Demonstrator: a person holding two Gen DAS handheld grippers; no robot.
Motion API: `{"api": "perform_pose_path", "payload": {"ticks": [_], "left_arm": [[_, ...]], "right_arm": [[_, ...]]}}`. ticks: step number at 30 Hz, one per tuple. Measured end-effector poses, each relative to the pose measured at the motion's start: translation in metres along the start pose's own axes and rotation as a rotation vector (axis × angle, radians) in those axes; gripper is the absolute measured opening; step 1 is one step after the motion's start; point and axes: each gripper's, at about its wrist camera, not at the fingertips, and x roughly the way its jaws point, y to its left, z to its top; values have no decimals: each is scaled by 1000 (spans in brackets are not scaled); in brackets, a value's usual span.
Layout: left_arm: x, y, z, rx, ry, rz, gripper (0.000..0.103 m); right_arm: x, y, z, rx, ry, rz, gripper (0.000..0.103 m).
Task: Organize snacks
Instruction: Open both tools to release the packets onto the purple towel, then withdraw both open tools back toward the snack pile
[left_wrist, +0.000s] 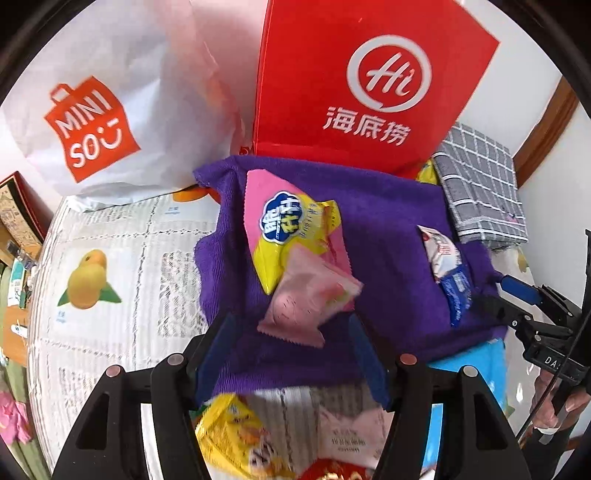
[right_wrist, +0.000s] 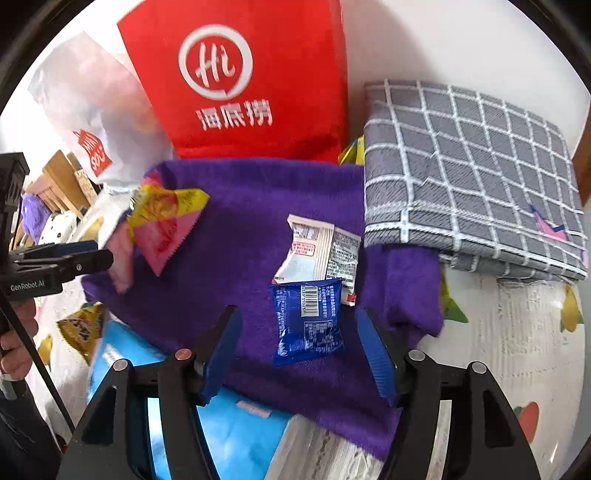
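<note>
White MINISO bag (left_wrist: 103, 110) standing far left on the fruit-print tablecloth (left_wrist: 110, 266), red Haidilao bag (left_wrist: 354, 85) beside it. In front, purple towel (left_wrist: 388, 229) spread flat, carrying the snacks. On the towel's left part: yellow-and-pink packet (left_wrist: 291, 229), with a pale pink packet (left_wrist: 310, 299) overlapping its lower corner. Left gripper (left_wrist: 291, 343) poised just above, jaws parted, nothing clamped; pink packet lying free between the fingertips. On the towel's right part: white packet (right_wrist: 321, 254), then blue packet (right_wrist: 308, 321) partly over it. Right gripper (right_wrist: 299, 343) likewise spread apart and empty, blue packet between the pads, untouched. Far right, folded grey checked cloth (right_wrist: 469, 173) overlapping the towel's edge.
</note>
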Motion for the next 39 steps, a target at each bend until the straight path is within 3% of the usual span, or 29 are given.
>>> {"api": "perform_pose_path", "payload": {"ticks": [20, 30, 36, 39], "left_arm": [[-106, 3, -71, 10, -117, -54, 66], [-124, 24, -114, -17, -127, -63, 66], [-128, 32, -130, -19, -125, -79, 66], [-127, 34, -136, -11, -119, -82, 66]], "right_arm": [[-122, 63, -62, 13, -186, 52, 66], [-114, 115, -118, -62, -129, 101, 66], [-111, 140, -151, -80, -99, 189, 66], [-104, 160, -163, -136, -85, 178, 66]]}}
